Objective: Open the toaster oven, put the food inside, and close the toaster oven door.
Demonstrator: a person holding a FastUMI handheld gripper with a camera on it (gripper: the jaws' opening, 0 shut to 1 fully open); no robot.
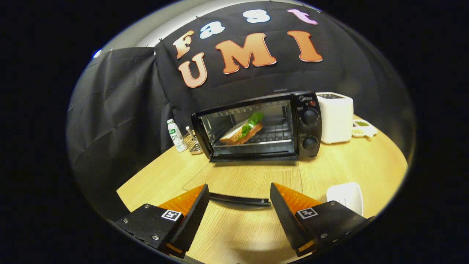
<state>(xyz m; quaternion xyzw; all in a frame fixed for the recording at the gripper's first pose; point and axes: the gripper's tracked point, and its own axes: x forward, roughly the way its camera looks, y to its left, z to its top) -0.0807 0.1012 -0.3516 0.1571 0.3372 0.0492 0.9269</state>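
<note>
The oven (256, 126) is standing at the back of the worktop (366, 161), straight ahead of the fingers and well beyond them, with its door (243, 179) lying flat open toward the gripper (240, 205). The sandwich (243, 131) is already sitting inside, tilted on the rack. The door's handle (240, 200) is running crosswise, its long axis spanning the gap between the fingers, just at their tips. The fingers are standing apart and gripping nothing; whether the tips are touching the handle I cannot tell. To my eye only the closing is left: the fingers look lined up to get under that far edge and be swinging it up and away toward the oven. A white dish (346, 196) is lying just beside the right finger.
</note>
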